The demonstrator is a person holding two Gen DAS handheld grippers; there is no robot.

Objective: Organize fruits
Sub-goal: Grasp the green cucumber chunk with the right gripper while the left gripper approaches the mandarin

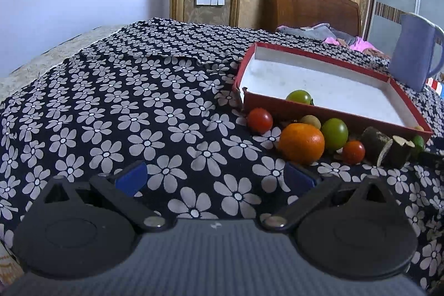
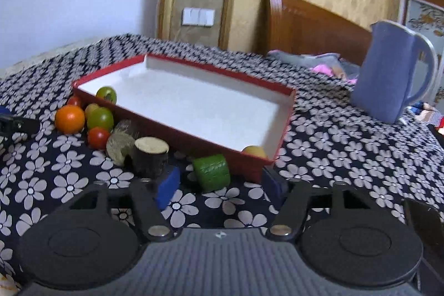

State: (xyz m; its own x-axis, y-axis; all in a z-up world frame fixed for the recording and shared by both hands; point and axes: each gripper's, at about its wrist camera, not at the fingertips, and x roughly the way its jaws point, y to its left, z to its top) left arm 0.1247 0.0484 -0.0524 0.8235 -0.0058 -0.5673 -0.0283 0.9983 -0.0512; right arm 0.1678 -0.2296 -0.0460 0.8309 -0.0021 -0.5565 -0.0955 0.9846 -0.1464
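The red box (image 2: 177, 136) with a white inside lies on the flowered cloth. It holds a green fruit (image 2: 106, 94) at its left end and a yellow fruit (image 2: 254, 151) in its near right corner. Along its front wall lie an orange (image 1: 301, 144), a red tomato (image 1: 260, 120), a green fruit (image 1: 335, 133), a smaller tomato (image 1: 353, 152) and dark cut pieces (image 1: 374, 142). My left gripper (image 1: 216, 178) stands open over bare cloth, short of the orange. My right gripper (image 2: 219, 185) is open; a green cut piece (image 2: 212, 172) lies between its blue pads (image 2: 166, 187), touching neither.
A blue pitcher (image 2: 388, 74) stands to the right behind the box. Clothes (image 1: 327, 35) lie by the wooden headboard (image 1: 310, 2). A dark flat object (image 2: 424, 224) sits at the right gripper's right side. Open flowered cloth (image 1: 125, 101) stretches left of the box.
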